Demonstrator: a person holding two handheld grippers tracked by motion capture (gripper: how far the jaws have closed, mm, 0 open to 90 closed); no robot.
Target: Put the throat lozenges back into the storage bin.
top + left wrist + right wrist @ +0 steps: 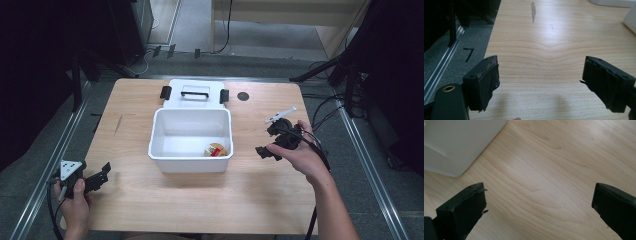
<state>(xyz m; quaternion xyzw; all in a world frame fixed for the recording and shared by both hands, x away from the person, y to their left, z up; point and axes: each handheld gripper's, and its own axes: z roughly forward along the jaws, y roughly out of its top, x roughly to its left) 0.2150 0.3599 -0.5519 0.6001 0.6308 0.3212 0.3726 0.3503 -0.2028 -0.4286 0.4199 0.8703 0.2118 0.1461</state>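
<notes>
Both claws hang apart and empty over the counter (200,200): right claw (270,142) just beside the white bin (165,145) (small red-and-tan item (216,149) inside), left claw (100,176) well away

Left gripper (102,175) low at the near left, gripped in the left hand (75,200), jaws spread wide with nothing between them, grey three-cornered plate facing up, cable trailing down beside the wrist. Right gripper (264,151) held in the right hand (295,152), forearm angled in from the near right, jaws likewise wide apart and empty, pointing left and down.
</notes>
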